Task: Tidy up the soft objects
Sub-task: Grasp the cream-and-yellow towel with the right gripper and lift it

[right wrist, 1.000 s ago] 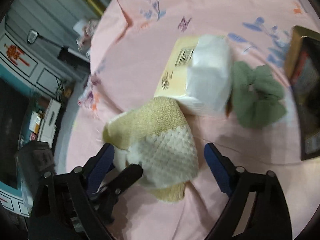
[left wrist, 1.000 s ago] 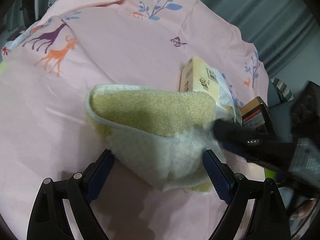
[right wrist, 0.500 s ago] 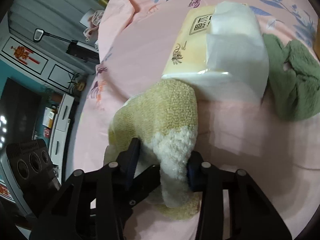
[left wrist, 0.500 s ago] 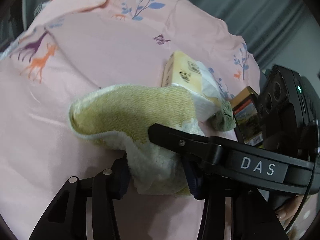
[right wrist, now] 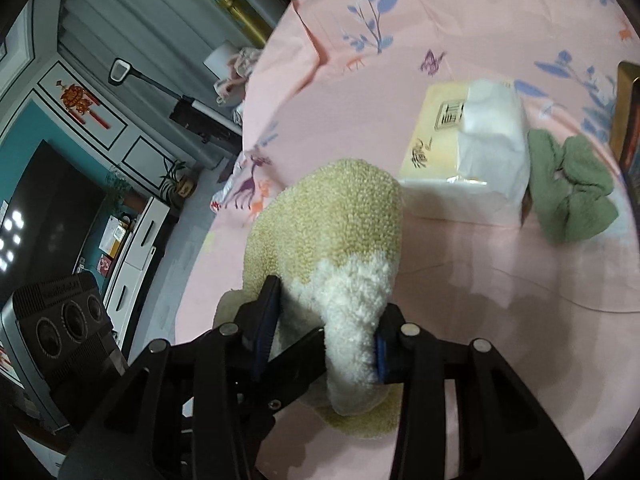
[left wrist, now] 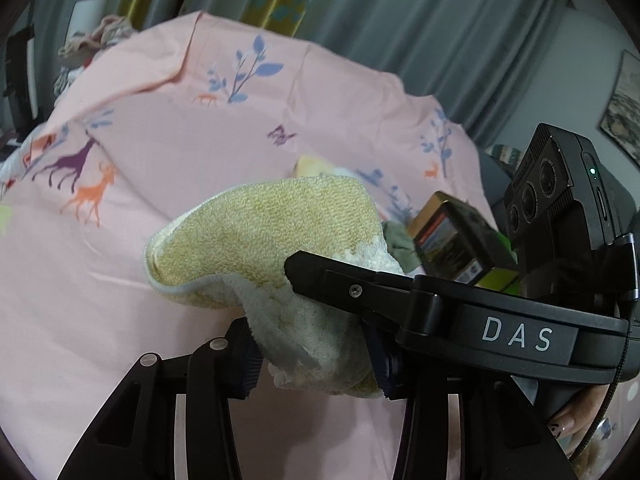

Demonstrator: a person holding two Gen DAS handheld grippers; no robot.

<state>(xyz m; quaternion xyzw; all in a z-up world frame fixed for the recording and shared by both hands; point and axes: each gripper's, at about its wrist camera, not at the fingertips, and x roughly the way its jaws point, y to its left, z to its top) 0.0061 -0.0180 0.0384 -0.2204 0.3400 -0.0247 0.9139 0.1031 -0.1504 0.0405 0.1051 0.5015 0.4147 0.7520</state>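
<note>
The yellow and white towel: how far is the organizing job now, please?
Nothing looks finished yet. In hand: both grippers, left and right, are shut on the white end of the yellow and white towel, which hangs lifted above the pink sheet. Left: folding or placing it, and the green cloth lies crumpled beside the tissue pack.

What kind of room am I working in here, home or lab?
Most likely a home, a living room or bedroom. The work surface is a pink sheet printed with deer and giraffes, grey curtains hang behind it, and a dark TV stands over a white cabinet.
</note>
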